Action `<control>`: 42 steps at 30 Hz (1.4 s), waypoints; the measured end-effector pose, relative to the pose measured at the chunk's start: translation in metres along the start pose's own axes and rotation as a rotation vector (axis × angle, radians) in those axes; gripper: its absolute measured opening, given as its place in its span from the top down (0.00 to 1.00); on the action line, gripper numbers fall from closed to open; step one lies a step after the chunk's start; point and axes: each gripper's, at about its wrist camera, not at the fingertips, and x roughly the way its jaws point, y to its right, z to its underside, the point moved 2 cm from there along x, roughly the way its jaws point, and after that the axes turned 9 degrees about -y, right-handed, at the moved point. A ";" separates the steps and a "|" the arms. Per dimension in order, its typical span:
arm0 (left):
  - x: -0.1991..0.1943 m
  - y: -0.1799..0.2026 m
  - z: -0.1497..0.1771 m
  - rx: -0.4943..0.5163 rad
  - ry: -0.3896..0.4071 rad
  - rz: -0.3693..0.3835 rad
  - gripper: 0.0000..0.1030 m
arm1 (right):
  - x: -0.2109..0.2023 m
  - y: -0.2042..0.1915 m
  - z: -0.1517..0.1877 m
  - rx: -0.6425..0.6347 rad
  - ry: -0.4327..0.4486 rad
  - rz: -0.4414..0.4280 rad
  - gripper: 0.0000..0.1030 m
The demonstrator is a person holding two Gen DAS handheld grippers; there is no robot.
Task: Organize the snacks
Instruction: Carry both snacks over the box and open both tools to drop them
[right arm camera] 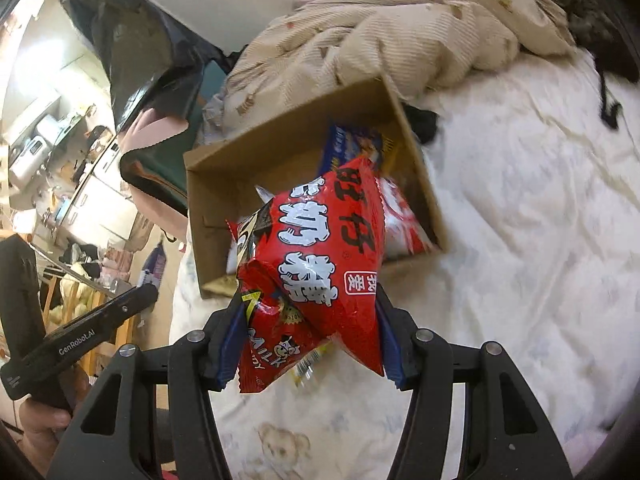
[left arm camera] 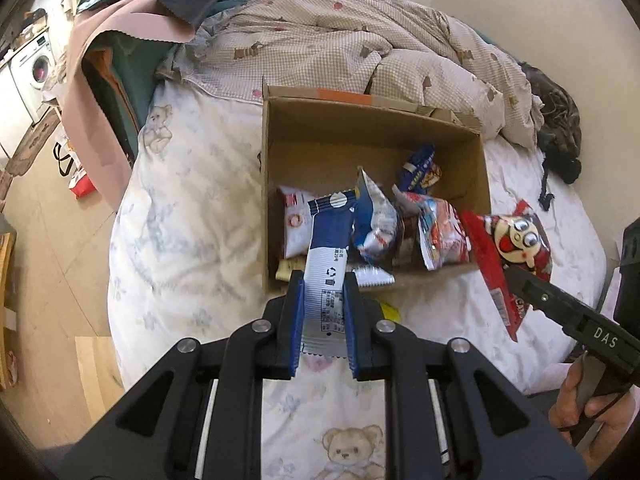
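Left gripper [left arm camera: 323, 300], lower center of the left wrist view, fingers pressed onto a blue-and-white snack packet [left arm camera: 327, 248]. The packet stands up between the fingers, and its top end reaches over the near edge of the cardboard box [left arm camera: 316, 136].

The box sits open in the center of the frame on a white bedsheet [left arm camera: 188, 200] with teddy-bear print. Inside it: a white-and-red packet [left arm camera: 295, 224] at the left, a blue-and-white bag [left arm camera: 376, 216] in the middle, a dark blue bag [left arm camera: 420, 168] toward the back, and a red-and-white bag [left arm camera: 442, 232] at the right.

Right gripper [right arm camera: 310, 332], lower center of the right wrist view, pinches a red milk-candy bag [right arm camera: 320, 248]. The bag is crumpled between the fingers and hangs in front of the box [right arm camera: 248, 160], blocking most of it. In the left wrist view the same red bag [left arm camera: 516, 248] shows at the right, just beside the box's right wall and above the sheet.

A rumpled checked duvet [left arm camera: 340, 48] lies behind the box, across the upper part of the frame.
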 end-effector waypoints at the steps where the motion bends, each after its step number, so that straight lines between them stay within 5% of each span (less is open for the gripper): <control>1: 0.002 0.000 -0.006 0.002 -0.002 -0.003 0.86 | 0.004 -0.004 -0.005 -0.012 0.000 0.001 0.43; 6: 0.007 0.006 -0.033 0.018 0.016 -0.013 0.85 | 0.027 -0.023 -0.038 -0.076 0.002 0.008 0.43; 10: 0.019 0.010 -0.053 0.063 0.038 -0.068 0.85 | 0.050 -0.028 -0.065 -0.113 -0.008 0.104 0.43; 16: 0.046 0.007 -0.069 0.057 0.091 -0.109 0.85 | 0.087 -0.019 -0.095 -0.080 -0.081 0.093 0.43; 28: 0.076 0.001 -0.092 0.023 0.081 -0.122 0.85 | 0.122 -0.016 -0.107 -0.032 -0.165 -0.077 0.39; 36: 0.081 0.005 -0.086 0.039 0.065 -0.111 0.83 | 0.129 -0.008 -0.102 -0.017 -0.165 -0.011 0.30; 38: 0.080 0.007 -0.085 0.044 0.063 -0.106 0.79 | 0.121 -0.010 -0.103 -0.016 -0.136 -0.036 0.30; 42: 0.071 0.013 -0.081 0.057 0.083 -0.093 0.39 | 0.106 -0.013 -0.105 -0.030 -0.084 -0.051 0.09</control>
